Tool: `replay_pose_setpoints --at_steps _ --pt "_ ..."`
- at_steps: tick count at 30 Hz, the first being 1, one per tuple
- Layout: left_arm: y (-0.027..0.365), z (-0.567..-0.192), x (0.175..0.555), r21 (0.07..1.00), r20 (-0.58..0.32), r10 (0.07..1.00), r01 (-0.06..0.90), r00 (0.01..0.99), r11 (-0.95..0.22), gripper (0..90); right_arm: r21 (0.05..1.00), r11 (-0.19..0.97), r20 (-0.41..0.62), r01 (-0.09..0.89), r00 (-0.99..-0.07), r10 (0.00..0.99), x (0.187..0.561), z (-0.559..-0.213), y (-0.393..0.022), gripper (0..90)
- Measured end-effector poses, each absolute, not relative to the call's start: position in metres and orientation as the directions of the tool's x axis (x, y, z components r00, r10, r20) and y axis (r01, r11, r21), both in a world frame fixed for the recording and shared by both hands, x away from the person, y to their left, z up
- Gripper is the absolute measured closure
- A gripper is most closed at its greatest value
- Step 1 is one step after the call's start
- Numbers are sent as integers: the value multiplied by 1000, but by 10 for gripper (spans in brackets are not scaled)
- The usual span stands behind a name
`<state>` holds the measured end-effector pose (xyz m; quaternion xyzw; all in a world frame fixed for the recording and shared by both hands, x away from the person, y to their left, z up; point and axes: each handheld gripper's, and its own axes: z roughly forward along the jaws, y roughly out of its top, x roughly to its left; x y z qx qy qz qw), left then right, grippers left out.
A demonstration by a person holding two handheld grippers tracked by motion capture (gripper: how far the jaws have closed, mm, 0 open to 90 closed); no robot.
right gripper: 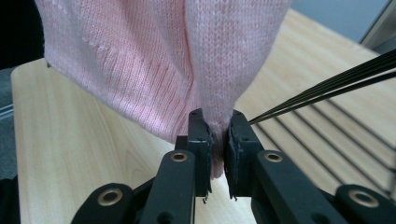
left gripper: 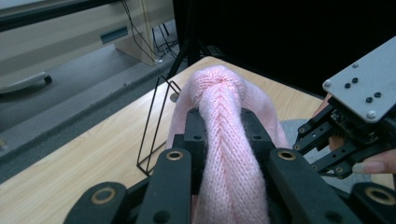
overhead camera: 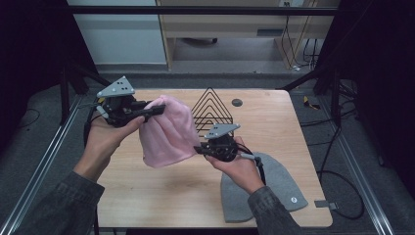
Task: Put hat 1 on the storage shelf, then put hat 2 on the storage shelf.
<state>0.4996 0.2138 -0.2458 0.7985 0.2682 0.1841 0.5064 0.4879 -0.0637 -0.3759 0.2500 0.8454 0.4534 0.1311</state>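
1. On the wooden table (overhead camera: 161,196), the biggest thing of all, a grey hat (overhead camera: 279,188) lay flat near your right arm, partly under it.
2. Above the middle of the table you held up a pink hat (overhead camera: 164,132) between your two grippers, so it hung off the wood.
3. Just behind the pink hat stood a black wire rack (overhead camera: 211,110) shaped like triangles inside each other.
4. Your left gripper (overhead camera: 155,108) was up high on the left. Its jaws were squeezed tight on a bunched fold at the top of the pink hat (left gripper: 224,154).
5. Your right gripper (overhead camera: 199,150) was lower, near the middle. Its jaws were pinched on the bottom edge of the pink hat (right gripper: 217,140), and the knit was caught between the pads.
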Motion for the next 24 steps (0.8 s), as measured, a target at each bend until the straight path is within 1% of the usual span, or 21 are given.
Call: replay_pose_setpoints --at_steps 3,11,17,24 --pt "213 -240 502 912 22 618 238 786 -335 764 833 469 -11 293 -839 544 491 -367 -68 822" --pt "210 -224 515 923 25 629 224 777 -313 762 845 448 -12 292 -827 562 510 -342 -81 821" --pt "204 -215 524 928 29 633 214 773 -304 762 851 432 0 298 -823 567 520 -335 -85 822" --pt "200 -215 531 929 32 635 212 772 -304 762 852 428 5 303 -821 571 525 -332 -90 822"
